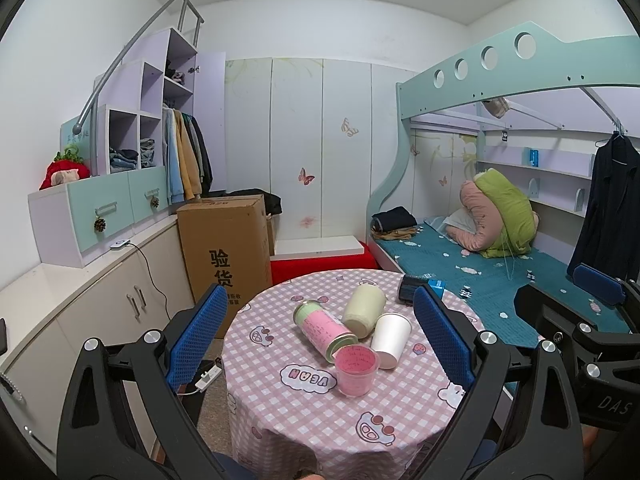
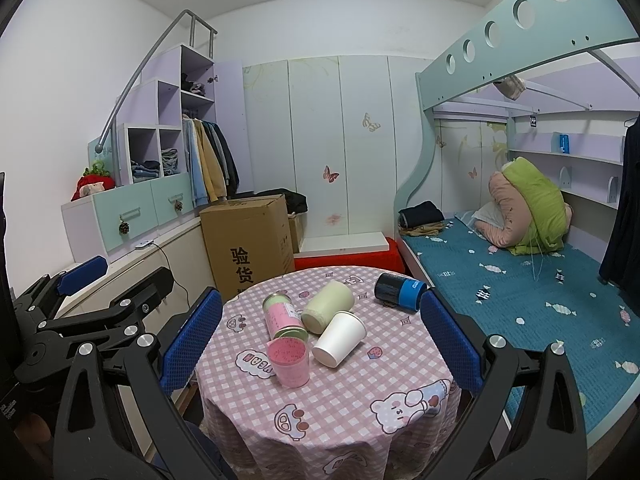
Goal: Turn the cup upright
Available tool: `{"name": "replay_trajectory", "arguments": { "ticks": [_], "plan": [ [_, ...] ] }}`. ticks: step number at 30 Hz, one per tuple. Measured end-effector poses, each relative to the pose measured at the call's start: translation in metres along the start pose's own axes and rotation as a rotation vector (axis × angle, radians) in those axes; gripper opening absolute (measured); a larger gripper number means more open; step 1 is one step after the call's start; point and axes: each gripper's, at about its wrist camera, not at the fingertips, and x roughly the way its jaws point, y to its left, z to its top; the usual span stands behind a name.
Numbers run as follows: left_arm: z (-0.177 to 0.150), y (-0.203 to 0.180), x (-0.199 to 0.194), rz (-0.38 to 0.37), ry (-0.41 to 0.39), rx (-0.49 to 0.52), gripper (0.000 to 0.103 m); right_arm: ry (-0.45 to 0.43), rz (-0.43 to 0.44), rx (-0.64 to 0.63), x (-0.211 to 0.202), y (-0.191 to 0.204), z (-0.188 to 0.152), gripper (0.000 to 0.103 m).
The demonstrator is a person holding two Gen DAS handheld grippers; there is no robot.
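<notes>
- Here, both tools hang back from the round table [image 2: 400,360]; left gripper [image 1: 320,332] and right gripper [image 2: 320,336] gape wide, holding nothing.
- The white paper cup [image 2: 340,338] lies on its side mid-table, touching the cream cup [image 2: 326,306] and near the pink cup [image 2: 290,362].
- Best pinch its free wall, then tilt gently; paper crushes easily.
- The checked cloth [image 1: 304,420] may slip; the bed [image 2: 520,280] stands alongside.

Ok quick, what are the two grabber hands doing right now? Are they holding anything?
Left gripper: open, holding nothing, hovering short of the table.
Right gripper: open, holding nothing; the white paper cup lies untouched on its side.
</notes>
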Motion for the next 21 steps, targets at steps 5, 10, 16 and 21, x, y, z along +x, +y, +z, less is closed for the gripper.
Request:
{"name": "replay_trajectory", "arguments": {
  "ticks": [5,10,16,21],
  "plan": [
    [-0.0027,-0.0003,-0.0019,0.001,-0.001,0.001,0.095,0.003,0.003,0.002,0.0015,-0.0001,-0.0011,0.096],
    [-0.0029,-0.0002,-0.0021,0.001,-0.003,0.001,0.095,0.003,0.003,0.002,0.0015,0.0,-0.001,0.096],
    [-0.0056,0.0002,-0.0033,0.014,-0.006,0.01,0.095,0.004,0.003,0.003,0.0015,0.0,-0.0009,0.096],
    [-0.0061,0.0017,-0.0019,0.01,-0.003,0.007,0.095,0.009,0.002,0.004,0.0053,0.0024,-0.004,0.096]
  ]
}}
